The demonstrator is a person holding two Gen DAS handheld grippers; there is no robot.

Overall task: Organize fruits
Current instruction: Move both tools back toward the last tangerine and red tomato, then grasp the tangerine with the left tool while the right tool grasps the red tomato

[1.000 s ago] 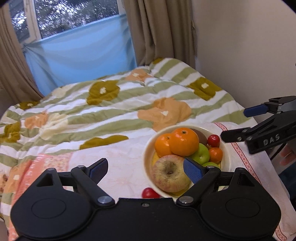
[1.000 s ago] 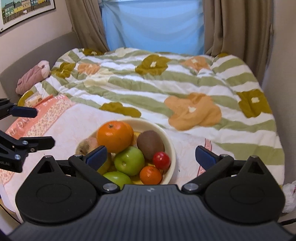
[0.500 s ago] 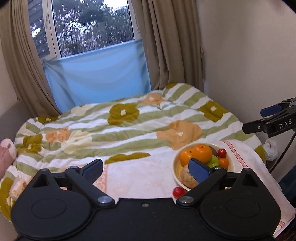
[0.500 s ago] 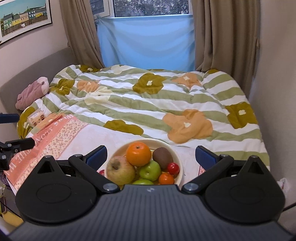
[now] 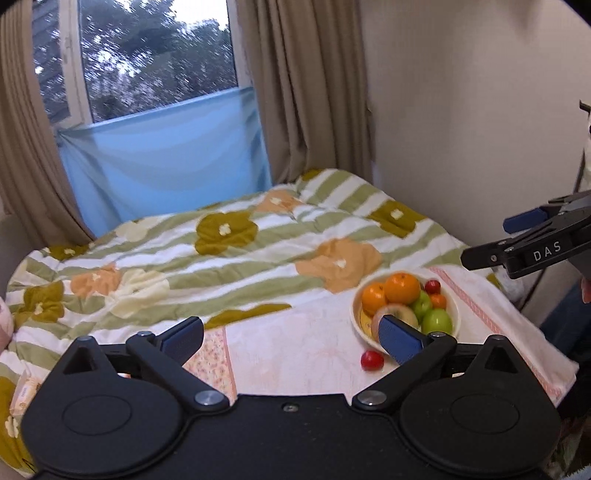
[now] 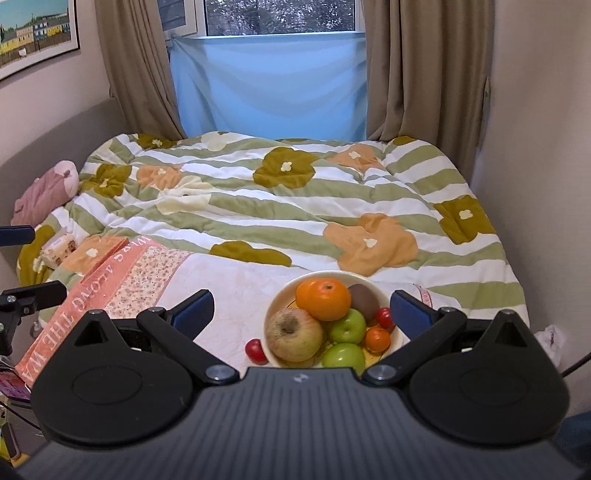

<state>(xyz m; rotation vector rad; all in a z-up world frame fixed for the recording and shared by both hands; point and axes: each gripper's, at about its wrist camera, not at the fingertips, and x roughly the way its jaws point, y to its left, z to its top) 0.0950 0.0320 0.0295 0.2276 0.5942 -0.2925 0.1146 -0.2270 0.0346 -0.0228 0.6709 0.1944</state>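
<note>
Surface: a bed covered by a quilt (image 6: 295,206) in green and white stripes with orange, olive and cream flower patches. On its near part lies a pale cloth (image 6: 229,291) with a pink floral band along its left edge.

Room, left to right: a framed picture (image 6: 33,33) of coloured houses on the left wall; a pink plush toy (image 6: 44,192) at the far left of the bed; a small printed packet (image 6: 61,249) just nearer than it; beige curtains (image 6: 140,74) either side of a window (image 6: 277,16) whose lower part is hung with a blue sheet (image 6: 269,81); a plain wall on the right.

Writing: the pink band reads in part "ALONG THE WA", the rest cut off. The side of my right gripper (image 5: 546,251), seen from the left camera, is marked "DAS". The packet's print is too small to read.

Task items: a cream bowl (image 6: 277,299) on the cloth, near and right of centre, holds a large orange (image 6: 323,299), a kiwi (image 6: 364,295), a blotchy apple (image 6: 293,334), two green apples (image 6: 347,330), a small orange fruit (image 6: 377,339) and a cherry tomato (image 6: 384,317). A second cherry tomato (image 6: 255,350) lies on the cloth just left of the bowl.

Grippers: my left gripper (image 5: 291,332) is spread wide and holds nothing. My right gripper, in its own view, is also spread wide and empty, with the bowl seen between its blue pads (image 6: 408,309).
</note>
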